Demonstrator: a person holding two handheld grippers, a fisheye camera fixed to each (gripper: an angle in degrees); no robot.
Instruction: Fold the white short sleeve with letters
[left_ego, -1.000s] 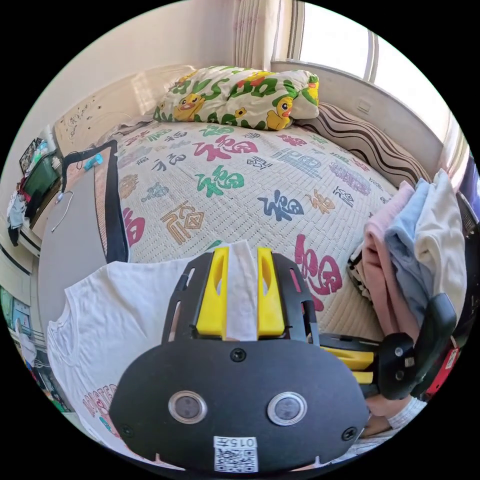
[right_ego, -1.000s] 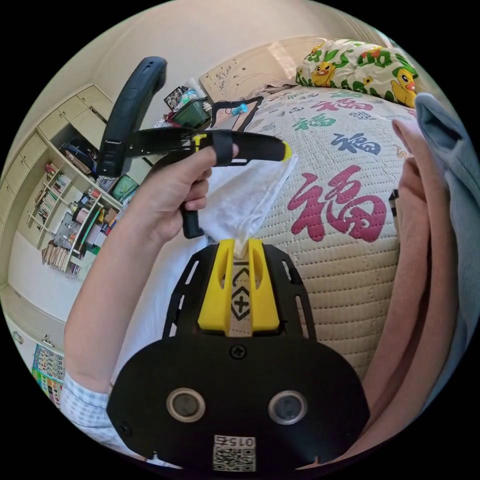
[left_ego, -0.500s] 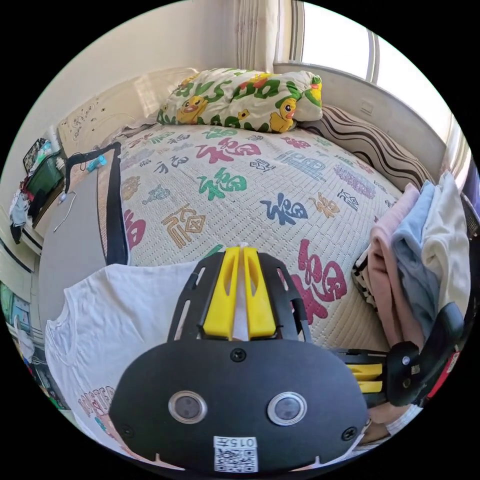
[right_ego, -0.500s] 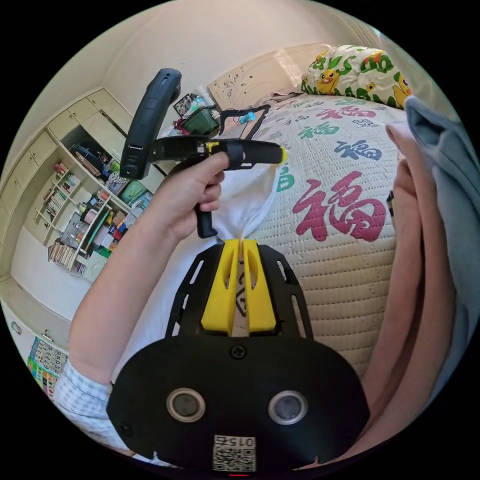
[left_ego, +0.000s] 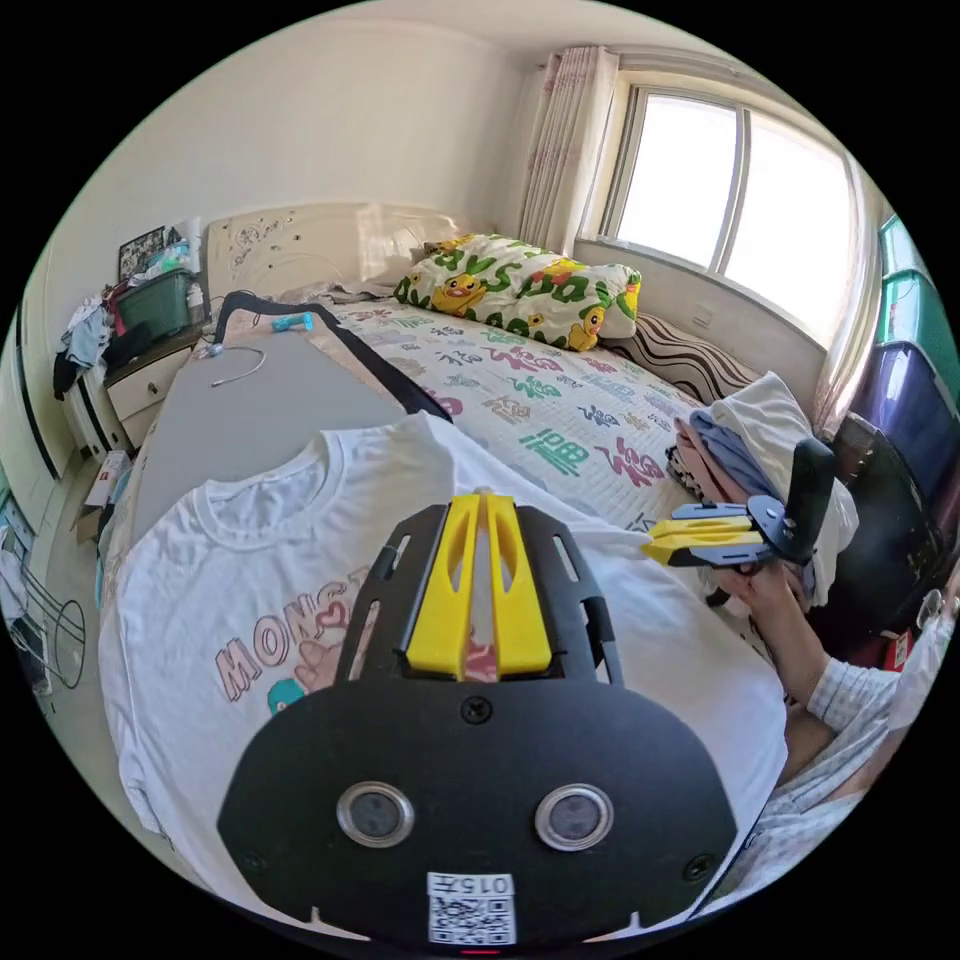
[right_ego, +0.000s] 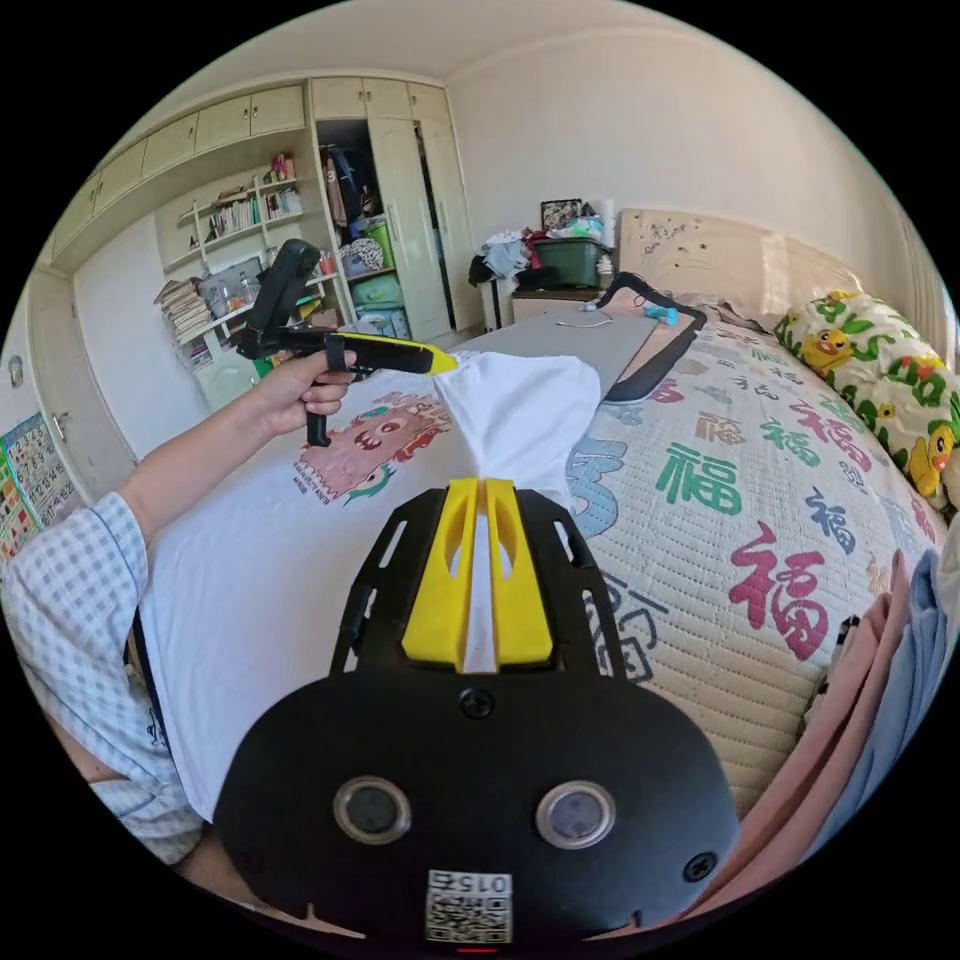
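Both grippers have lifted since a second ago. Nearest me, my right gripper (right_ego: 478, 490) has its jaws pinched on a sleeve of the white T-shirt (left_ego: 250, 560); my left gripper (left_ego: 478, 500) clamps it too. It drapes over the bed (right_ego: 760, 520), folded clothes (left_ego: 740, 440) far right.

The T-shirt (left_ego: 250, 600) lies on the bed (left_ego: 560, 410) under the left gripper (left_ego: 478, 500); stacked clothes (left_ego: 740, 440) sit to its right.
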